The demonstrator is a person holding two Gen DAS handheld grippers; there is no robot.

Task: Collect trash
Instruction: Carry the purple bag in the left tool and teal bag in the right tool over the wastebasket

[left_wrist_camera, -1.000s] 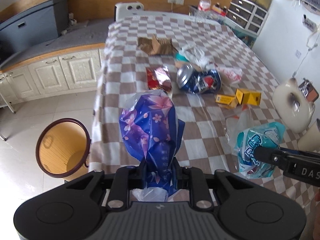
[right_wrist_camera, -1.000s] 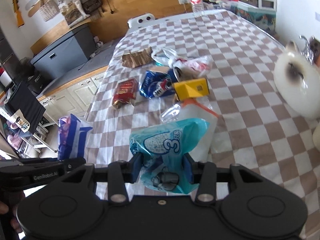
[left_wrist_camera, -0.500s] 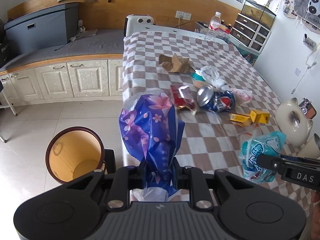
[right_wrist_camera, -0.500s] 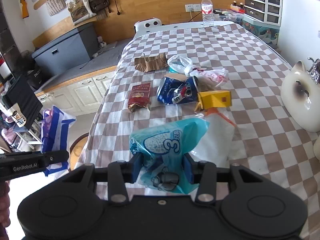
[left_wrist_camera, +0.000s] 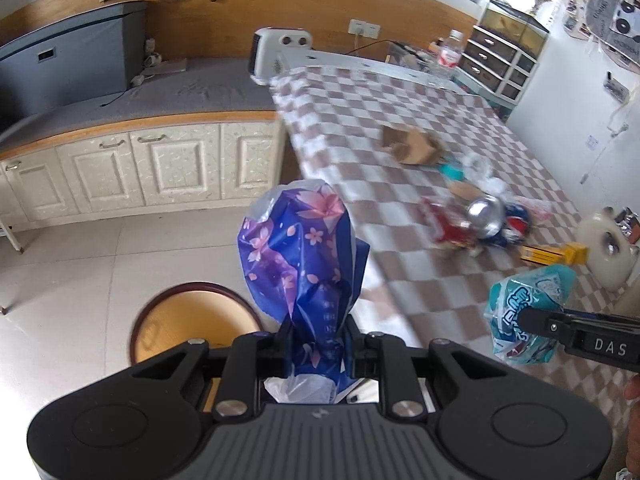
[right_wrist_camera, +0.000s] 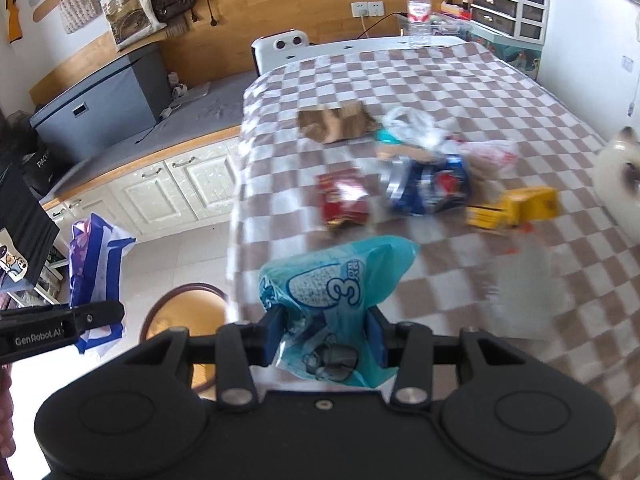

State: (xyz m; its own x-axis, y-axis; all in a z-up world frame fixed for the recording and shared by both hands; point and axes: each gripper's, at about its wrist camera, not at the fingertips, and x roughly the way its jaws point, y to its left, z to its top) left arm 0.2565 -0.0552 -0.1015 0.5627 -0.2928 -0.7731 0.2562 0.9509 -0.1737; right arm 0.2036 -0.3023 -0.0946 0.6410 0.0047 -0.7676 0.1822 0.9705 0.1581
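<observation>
My left gripper (left_wrist_camera: 316, 340) is shut on a blue flower-print wrapper (left_wrist_camera: 304, 256) and holds it over the floor, just right of the brown-rimmed bin (left_wrist_camera: 192, 328). My right gripper (right_wrist_camera: 324, 332) is shut on a teal wrapper (right_wrist_camera: 332, 292) near the table's left edge; the bin (right_wrist_camera: 184, 316) shows below left. The teal wrapper (left_wrist_camera: 528, 312) also shows in the left wrist view, and the blue wrapper (right_wrist_camera: 96, 276) in the right wrist view. On the checked tablecloth (right_wrist_camera: 440, 80) lie a crushed blue can (right_wrist_camera: 428, 188), a red packet (right_wrist_camera: 344, 200), a yellow box (right_wrist_camera: 516, 208), brown cardboard (right_wrist_camera: 336, 124) and white plastic bags (right_wrist_camera: 412, 124).
White cabinets (left_wrist_camera: 140, 168) with a grey-padded top run along the left wall. A white cat figure (left_wrist_camera: 604, 252) stands at the table's right edge. A water bottle (right_wrist_camera: 418, 8) stands at the far end. A white heater (left_wrist_camera: 280, 52) sits behind the table.
Both grippers have moved left, off the table edge towards the bin, each still holding its wrapper. The bin now sits closer below the left gripper.
</observation>
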